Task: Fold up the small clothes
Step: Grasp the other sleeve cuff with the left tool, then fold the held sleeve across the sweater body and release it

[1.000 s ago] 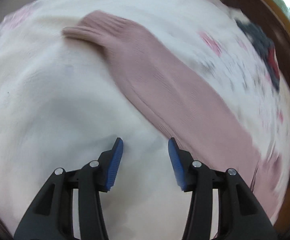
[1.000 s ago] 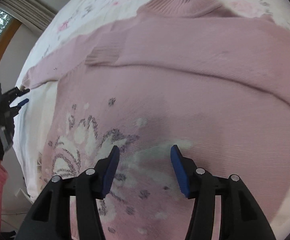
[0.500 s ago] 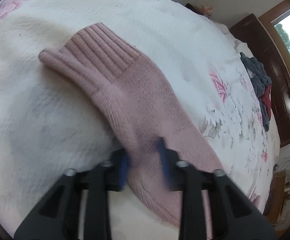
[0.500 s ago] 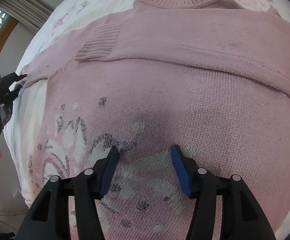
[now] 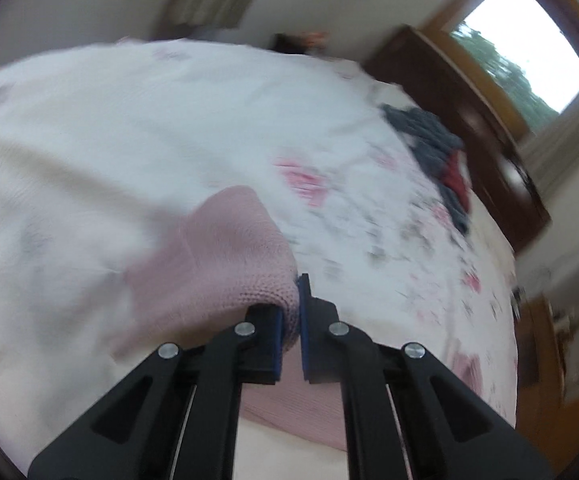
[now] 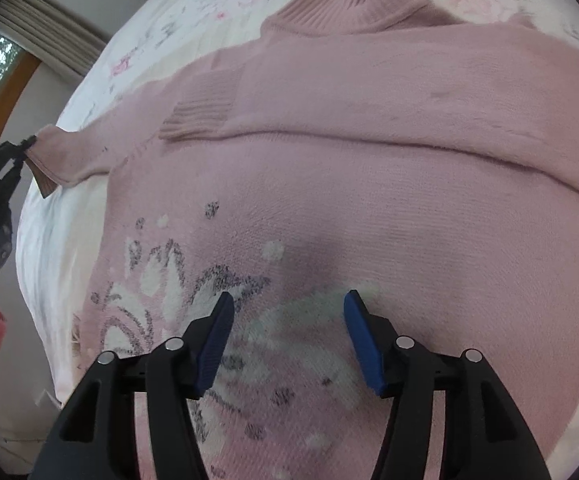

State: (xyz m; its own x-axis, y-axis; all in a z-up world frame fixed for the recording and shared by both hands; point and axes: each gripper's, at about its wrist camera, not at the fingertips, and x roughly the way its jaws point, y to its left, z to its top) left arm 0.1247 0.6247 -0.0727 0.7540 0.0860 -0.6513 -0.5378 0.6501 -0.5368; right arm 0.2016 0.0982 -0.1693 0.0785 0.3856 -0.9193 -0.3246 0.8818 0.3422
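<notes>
The soft, limp pink knitted sweater (image 6: 369,152) lies spread flat across the white floral-quilted bed (image 5: 129,128). It looks light and stretchy, best taken by a ribbed cuff. The left claw (image 5: 289,312) is clenched on the sleeve (image 5: 225,256); the right claw (image 6: 285,324) hovers released over the patterned front. Motion blur hides the cuff's detail.

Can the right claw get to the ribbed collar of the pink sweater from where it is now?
Probably yes. The right claw hangs open over the sweater's patterned front, and the collar lies uncovered at the far edge. Only flat knit and the folded sleeve lie between. Whether the reach suffices cannot be told.
</notes>
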